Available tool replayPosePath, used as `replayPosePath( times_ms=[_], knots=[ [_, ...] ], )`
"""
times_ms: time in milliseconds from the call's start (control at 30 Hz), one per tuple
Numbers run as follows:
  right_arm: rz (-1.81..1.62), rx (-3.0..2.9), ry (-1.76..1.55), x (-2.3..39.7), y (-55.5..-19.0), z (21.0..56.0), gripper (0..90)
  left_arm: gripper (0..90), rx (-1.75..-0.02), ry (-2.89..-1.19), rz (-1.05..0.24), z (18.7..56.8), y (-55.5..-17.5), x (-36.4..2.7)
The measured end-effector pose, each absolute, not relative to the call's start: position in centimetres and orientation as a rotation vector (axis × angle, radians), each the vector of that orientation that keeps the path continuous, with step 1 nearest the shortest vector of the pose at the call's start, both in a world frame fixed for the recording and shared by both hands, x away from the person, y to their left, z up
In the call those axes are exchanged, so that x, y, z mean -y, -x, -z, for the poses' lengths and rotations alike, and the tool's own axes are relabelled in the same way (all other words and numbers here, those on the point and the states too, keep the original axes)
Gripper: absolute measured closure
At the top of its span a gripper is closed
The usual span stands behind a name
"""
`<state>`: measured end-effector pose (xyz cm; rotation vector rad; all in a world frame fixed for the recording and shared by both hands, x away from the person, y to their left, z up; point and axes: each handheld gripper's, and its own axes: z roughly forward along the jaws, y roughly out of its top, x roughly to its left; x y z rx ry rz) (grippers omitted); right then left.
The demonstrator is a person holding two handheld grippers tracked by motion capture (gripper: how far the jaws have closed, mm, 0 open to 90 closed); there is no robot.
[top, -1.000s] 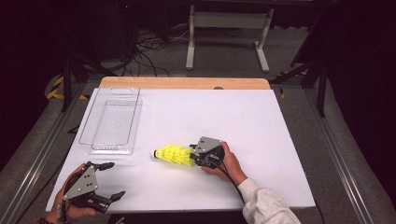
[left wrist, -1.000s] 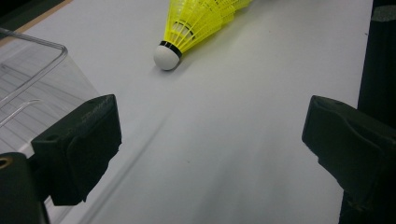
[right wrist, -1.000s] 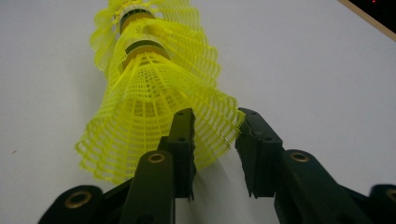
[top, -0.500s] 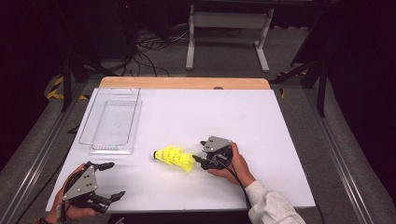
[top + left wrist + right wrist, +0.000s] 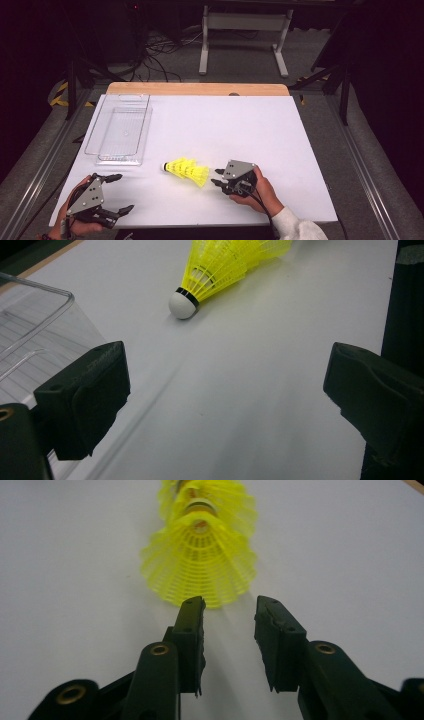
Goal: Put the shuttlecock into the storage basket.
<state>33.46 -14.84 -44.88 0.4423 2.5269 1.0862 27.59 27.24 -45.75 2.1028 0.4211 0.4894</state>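
Yellow shuttlecocks (image 5: 187, 170), nested, lie lower centre of the high view. Right gripper (image 5: 217, 182) just beside their skirt end; jaws have just been closing, gap empty. Left gripper (image 5: 118, 194) spread wide, lower left. Judged: regrasp pending; next, align jaws around the skirt.

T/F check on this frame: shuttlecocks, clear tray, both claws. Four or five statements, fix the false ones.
1. The yellow shuttlecocks lie nested on the white table. True.
2. The right claw grips the shuttlecocks. False: it is apart from them, nothing between its jaws.
3. The clear tray holds a shuttlecock. False: it holds nothing.
4. The left claw is open, near the table's front left corner. True.
5. The white cork tip points toward the right claw. False: it points away; the open skirt faces that claw.
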Motion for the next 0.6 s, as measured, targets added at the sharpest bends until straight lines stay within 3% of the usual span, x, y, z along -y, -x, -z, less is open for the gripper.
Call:
replayPosePath(
  times_ms=[267, 400, 600],
  knots=[
    [-1.115, -2.557, -0.415, 12.2, -32.1, 45.4, 55.5, 6.0, -0.418, -2.109, -0.488, 45.8, -27.7, -27.1],
    [-1.102, -2.525, -0.455, 11.3, -32.3, 45.6, 61.6, 6.0, -0.42, -2.107, -0.484, 45.8, -27.7, -27.1],
    [-1.143, -2.521, -0.492, 10.9, -33.0, 45.6, 82.5, 6.1, -0.418, -2.11, -0.478, 45.9, -27.7, -27.0]
  ],
)
